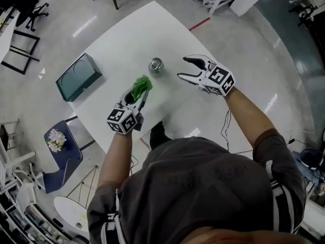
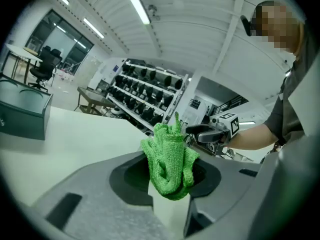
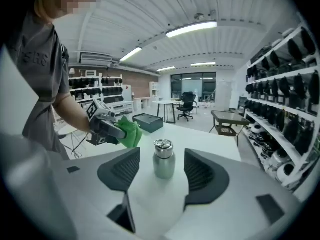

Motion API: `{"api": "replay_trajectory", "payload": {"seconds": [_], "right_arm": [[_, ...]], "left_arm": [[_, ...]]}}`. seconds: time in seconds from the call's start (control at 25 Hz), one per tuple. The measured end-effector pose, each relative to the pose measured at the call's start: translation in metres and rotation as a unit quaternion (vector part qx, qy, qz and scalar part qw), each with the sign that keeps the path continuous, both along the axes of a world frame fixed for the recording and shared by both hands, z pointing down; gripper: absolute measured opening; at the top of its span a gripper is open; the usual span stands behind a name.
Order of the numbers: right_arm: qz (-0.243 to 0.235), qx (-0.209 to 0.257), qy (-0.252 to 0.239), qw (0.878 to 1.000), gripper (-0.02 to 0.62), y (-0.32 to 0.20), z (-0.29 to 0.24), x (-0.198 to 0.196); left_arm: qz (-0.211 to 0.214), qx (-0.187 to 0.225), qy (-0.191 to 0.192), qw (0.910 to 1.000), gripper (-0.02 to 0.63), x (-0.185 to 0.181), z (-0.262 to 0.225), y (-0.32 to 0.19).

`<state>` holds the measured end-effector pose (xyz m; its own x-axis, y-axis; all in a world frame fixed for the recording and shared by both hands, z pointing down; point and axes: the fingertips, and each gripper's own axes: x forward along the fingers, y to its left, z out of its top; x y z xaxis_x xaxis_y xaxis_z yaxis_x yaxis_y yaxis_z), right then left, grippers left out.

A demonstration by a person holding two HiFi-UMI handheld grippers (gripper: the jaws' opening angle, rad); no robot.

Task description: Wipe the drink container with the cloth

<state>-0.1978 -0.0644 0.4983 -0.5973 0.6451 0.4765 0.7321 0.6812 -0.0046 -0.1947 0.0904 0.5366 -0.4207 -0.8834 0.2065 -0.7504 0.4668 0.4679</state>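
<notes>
the stainless-steel drink flask (image 3: 164, 159) is stood upright on the white desk (image 1: 122, 39), well in from the edges, where it can be reached from both sides. the right hand-held gripper (image 1: 183, 68) is held just beside the flask with its jaws set wide. in the right gripper view the flask is framed between the ribbed dark pads, but no contact is made. the pose is judged to be an approach for steadying the flask.

the left hand-held gripper (image 1: 138, 94) is held on the flask's other side, near it but apart, with its jaws clamped on a green cloth (image 2: 170, 156). the cloth is pinched low, so a loose bunch is left standing beyond the tips, probably as a wiping face.

the flask is seen as a short cylinder of dull brushed metal under a brighter cap. the cloth is a soft microfibre with a looped pile, crumpled into folds. the desk top is smooth and matte. a dark green hard-sided box (image 1: 78, 77) is set well apart from the flask, beyond the cloth.
</notes>
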Motion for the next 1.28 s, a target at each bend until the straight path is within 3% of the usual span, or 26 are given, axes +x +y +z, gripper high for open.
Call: {"api": "replay_trajectory", "payload": {"seconds": [0.28,0.56,0.64,0.72,0.88,1.08,1.28], "right_arm": [[-0.104,0.041,0.015,0.994,0.298,0.062,0.056,-0.053],[-0.114,0.032,0.045,0.992,0.308,0.074,0.09,-0.072],[-0.112,0.029,0.043,0.992,0.262,0.077,0.093,-0.073],[-0.113,0.025,0.04,0.992,0.259,0.076,0.095,-0.074],[-0.12,0.02,0.037,0.992,0.255,0.075,0.095,-0.078],[-0.125,0.013,0.037,0.991,0.255,0.075,0.096,-0.077],[-0.131,0.007,0.033,0.991,0.255,0.074,0.095,-0.077]], "left_arm": [[0.023,-0.011,0.066,0.9975,0.129,-0.061,0.049,0.008],[0.099,-0.035,0.111,0.9882,0.129,-0.094,0.07,-0.018],[0.12,-0.034,0.124,0.9843,0.129,-0.095,0.074,-0.026],[0.137,-0.033,0.138,0.9804,0.129,-0.097,0.079,-0.032],[0.17,-0.058,0.134,0.9746,0.127,-0.107,0.088,-0.039],[0.188,-0.13,0.125,0.9655,0.123,-0.119,0.114,-0.045],[0.225,-0.213,0.084,0.947,0.12,-0.13,0.125,-0.057]]}}
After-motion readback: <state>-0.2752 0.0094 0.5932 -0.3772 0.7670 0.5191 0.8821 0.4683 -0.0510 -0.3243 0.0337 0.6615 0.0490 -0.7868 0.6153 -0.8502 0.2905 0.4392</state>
